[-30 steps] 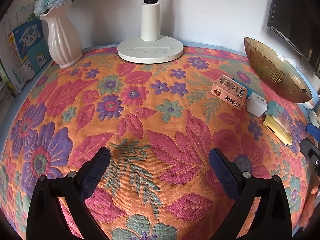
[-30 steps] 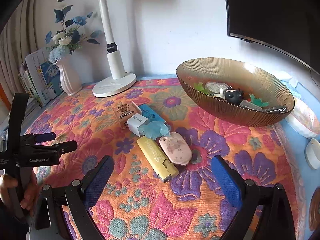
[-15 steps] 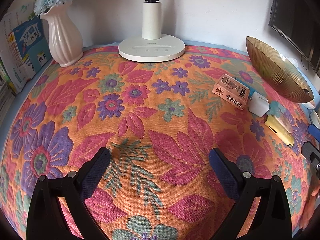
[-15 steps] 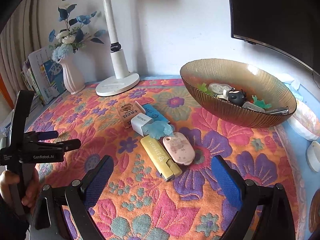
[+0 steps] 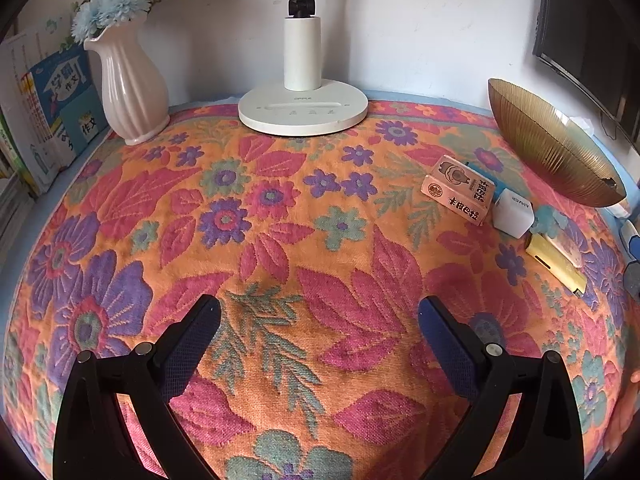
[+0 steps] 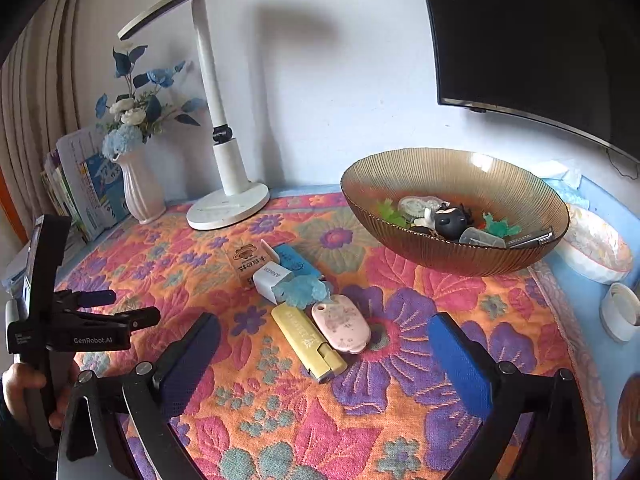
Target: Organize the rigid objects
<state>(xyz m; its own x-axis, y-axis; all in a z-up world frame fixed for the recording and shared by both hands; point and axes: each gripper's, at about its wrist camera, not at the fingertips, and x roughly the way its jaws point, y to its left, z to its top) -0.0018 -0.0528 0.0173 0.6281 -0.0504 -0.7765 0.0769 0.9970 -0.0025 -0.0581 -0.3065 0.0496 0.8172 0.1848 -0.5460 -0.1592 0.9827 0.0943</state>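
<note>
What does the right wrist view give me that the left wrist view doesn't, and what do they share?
Only the right wrist view shows the contents of the ribbed amber glass bowl, the pale pink oval case, the lamp head, and the left gripper from outside.

Only the left wrist view shows open cloth under its own empty jaws.

Both show the yellow lighter-shaped stick, white charger cube, tan printed box, pink vase and lamp base.

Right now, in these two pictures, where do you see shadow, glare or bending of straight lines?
Right wrist view: the lamp throws a soft grey shadow on the wall, a bright glare spot sits on the bowl rim, and the lamp's post leans from fisheye bending. Left wrist view: even daylight, no glare, the cloth bulges like a dome, and the corners go dark.
</note>
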